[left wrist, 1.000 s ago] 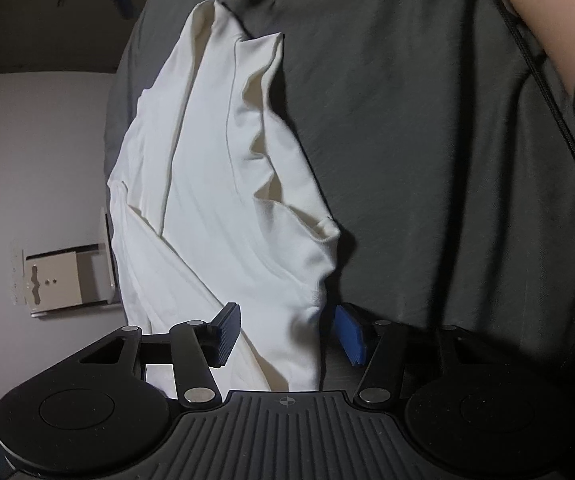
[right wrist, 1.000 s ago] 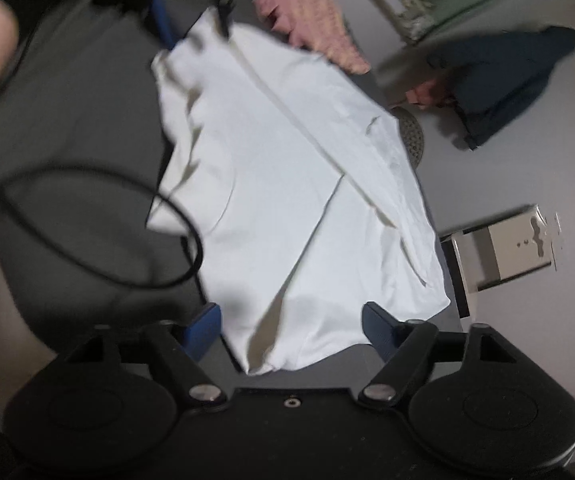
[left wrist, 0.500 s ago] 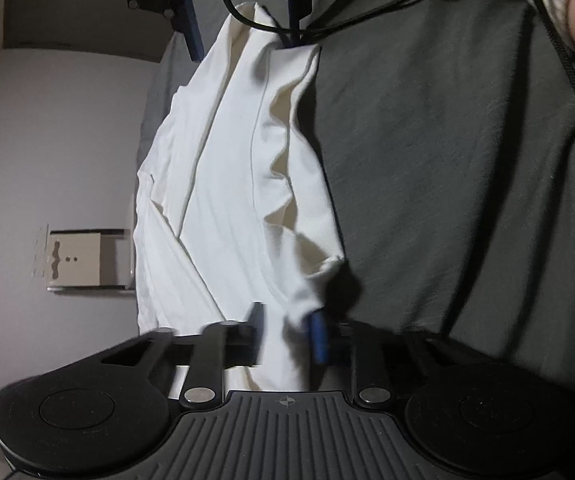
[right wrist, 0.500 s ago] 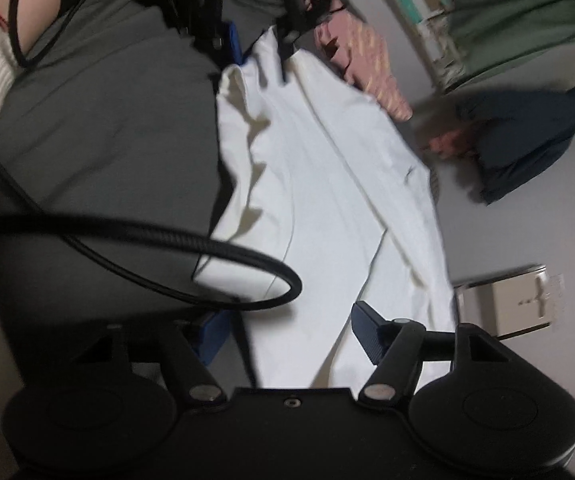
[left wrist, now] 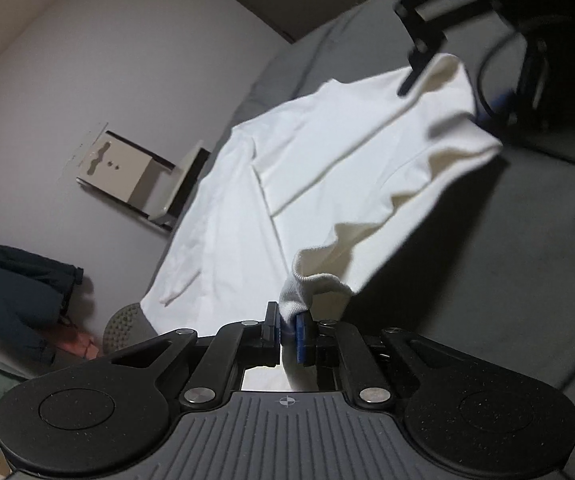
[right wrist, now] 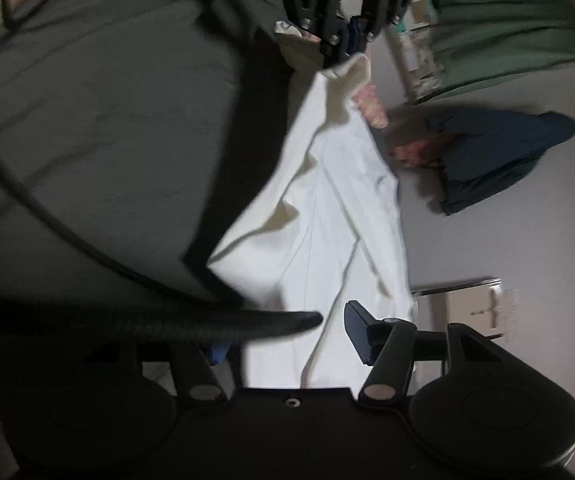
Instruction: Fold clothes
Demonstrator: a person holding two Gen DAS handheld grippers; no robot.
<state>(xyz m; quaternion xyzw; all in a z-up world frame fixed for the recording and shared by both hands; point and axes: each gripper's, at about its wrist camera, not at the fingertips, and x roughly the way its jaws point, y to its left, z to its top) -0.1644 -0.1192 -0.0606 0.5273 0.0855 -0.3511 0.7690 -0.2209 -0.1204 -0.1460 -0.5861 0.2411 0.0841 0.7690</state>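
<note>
A white garment (left wrist: 327,168) lies stretched over the edge of a dark grey bed (left wrist: 527,260), with its near corner raised. My left gripper (left wrist: 289,328) is shut on that bunched corner; the right wrist view shows it at the top (right wrist: 347,54), pinching the garment's (right wrist: 327,220) far tip. My right gripper (right wrist: 287,340) stands open at the other end, white cloth lying between its blue pads. A black cable (right wrist: 167,316) hides its left pad. From the left wrist view the right gripper (left wrist: 457,88) straddles the lifted far edge.
The grey bed (right wrist: 87,120) fills the left of the right wrist view. On the pale floor lie a navy garment (right wrist: 499,156), a pink patterned cloth (right wrist: 371,108) and a beige box stand (right wrist: 475,308). A green cloth (right wrist: 507,12) lies further off.
My left gripper has shut on the garment's corner and lifted it off the bed. The right gripper has moved in over the opposite end, its jaws still apart.
</note>
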